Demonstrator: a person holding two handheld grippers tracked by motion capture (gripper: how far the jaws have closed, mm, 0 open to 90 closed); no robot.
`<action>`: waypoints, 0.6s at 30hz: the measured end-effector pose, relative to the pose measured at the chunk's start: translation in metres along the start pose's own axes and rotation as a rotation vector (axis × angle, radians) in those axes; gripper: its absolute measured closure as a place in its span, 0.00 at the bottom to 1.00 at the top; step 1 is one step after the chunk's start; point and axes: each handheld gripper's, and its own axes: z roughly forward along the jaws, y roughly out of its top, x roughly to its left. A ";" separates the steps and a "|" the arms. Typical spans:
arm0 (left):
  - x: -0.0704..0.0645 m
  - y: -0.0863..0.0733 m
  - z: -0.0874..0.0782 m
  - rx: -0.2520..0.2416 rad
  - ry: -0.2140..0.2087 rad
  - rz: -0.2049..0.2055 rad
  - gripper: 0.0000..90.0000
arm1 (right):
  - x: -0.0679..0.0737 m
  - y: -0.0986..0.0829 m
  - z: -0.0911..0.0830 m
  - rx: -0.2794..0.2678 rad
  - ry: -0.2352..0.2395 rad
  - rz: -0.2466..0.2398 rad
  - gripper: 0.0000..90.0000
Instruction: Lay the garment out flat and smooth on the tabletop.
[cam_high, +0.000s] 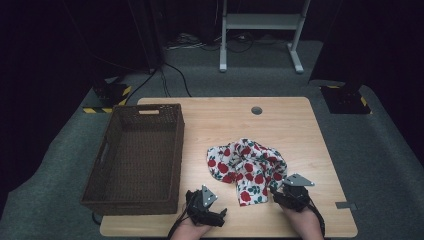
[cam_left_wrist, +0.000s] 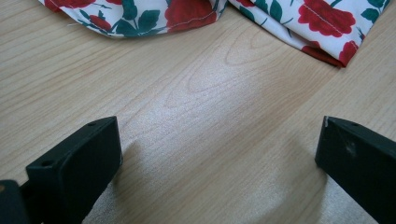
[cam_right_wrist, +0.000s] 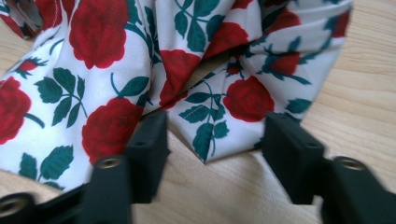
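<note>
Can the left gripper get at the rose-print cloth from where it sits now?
Probably yes. The left gripper is open over bare table, and the rose-print cloth lies just ahead with nothing between.

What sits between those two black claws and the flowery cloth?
Nothing visible. Bare table separates the open left gripper from the rose-print cloth. The right gripper is open, its jaws already at the cloth's near edge.
</note>
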 end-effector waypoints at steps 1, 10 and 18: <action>0.000 0.000 0.000 0.000 0.000 -0.001 0.01 | 0.000 0.000 0.002 0.006 -0.006 -0.007 0.56; 0.000 0.000 0.000 0.000 0.001 -0.002 0.01 | -0.011 -0.003 -0.002 0.025 -0.011 -0.001 0.97; 0.000 0.000 0.000 0.000 0.002 -0.002 0.01 | -0.030 -0.019 -0.019 0.031 -0.052 0.017 0.98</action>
